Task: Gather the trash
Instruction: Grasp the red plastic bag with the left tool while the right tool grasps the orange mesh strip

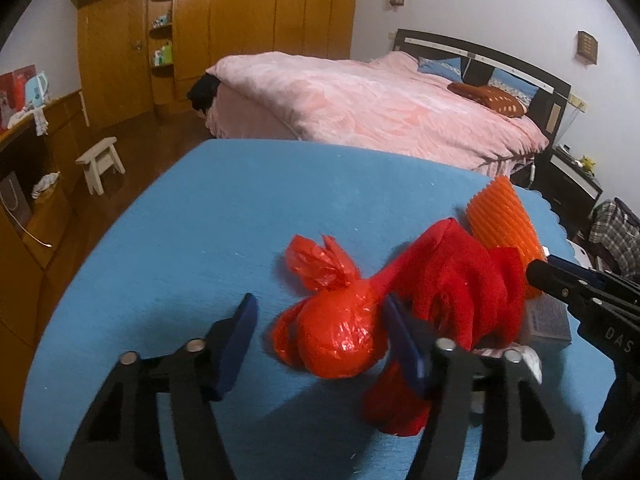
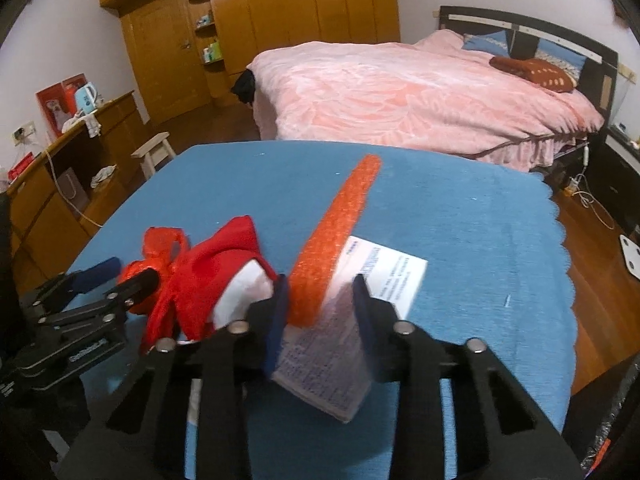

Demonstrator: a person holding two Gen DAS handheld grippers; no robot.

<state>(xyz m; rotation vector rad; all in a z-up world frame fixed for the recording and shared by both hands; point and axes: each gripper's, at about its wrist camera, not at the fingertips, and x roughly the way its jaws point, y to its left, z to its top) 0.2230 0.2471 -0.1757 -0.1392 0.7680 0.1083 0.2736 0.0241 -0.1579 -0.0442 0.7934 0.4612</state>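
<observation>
A knotted red plastic bag (image 1: 336, 336) lies on the blue-covered table (image 1: 200, 220). My left gripper (image 1: 326, 336) straddles it. Its right pad touches the bag, a small gap shows at the left pad, so it counts as open. Just right of the bag sits a crumpled red cloth (image 1: 460, 280) with something white inside (image 2: 244, 292). My right gripper (image 2: 322, 304) is shut on a small printed box (image 2: 320, 364) and the near end of an orange ridged sheet (image 2: 340, 216), which the right wrist view shows edge-on. A white printed card (image 2: 396, 276) lies flat behind them.
A pink-covered bed (image 1: 360, 96) stands beyond the table, with wooden wardrobes (image 1: 240, 8) behind it. A white stool (image 1: 102, 160) and a wooden sideboard (image 1: 36, 168) are on the left. The table's scalloped right edge (image 2: 568, 280) drops to wood floor with cables.
</observation>
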